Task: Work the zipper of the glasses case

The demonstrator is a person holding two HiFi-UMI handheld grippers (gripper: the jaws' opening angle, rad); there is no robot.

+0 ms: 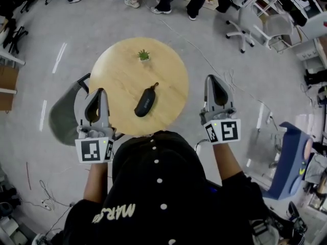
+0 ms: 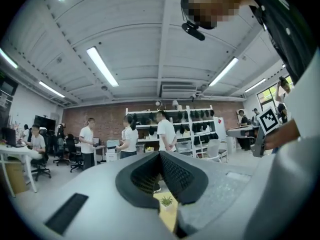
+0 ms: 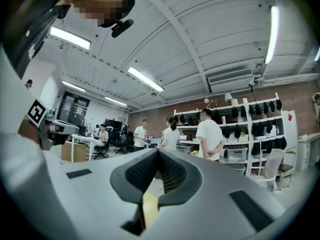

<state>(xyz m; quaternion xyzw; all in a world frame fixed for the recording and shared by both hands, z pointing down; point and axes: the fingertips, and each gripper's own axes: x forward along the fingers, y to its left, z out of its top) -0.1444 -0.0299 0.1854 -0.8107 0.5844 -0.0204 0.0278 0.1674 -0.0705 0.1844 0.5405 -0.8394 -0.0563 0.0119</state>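
Head view: held left gripper (image 1: 100,92) and right gripper (image 1: 211,79) level by the desk's (image 1: 120,68) near edge, flanking the glasses case (image 1: 145,102) lying slantwise mid-desk, well apart; fitted approach or withdrawal alike. Left gripper view: pressed together (image 2: 160,156), empty; small plant (image 2: 166,201) beyond, clear of the case. Right gripper view: likewise clamped (image 3: 158,155) on nothing.

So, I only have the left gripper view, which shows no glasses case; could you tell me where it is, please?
Observer: The case lies on the round table, nearer the person than the plant.
Operator: Is the right claw holding it?
Observer: No, it is shut and empty, beside the table's right edge.
Operator: And the left claw?
Observer: By the table's left edge, apart from the case.
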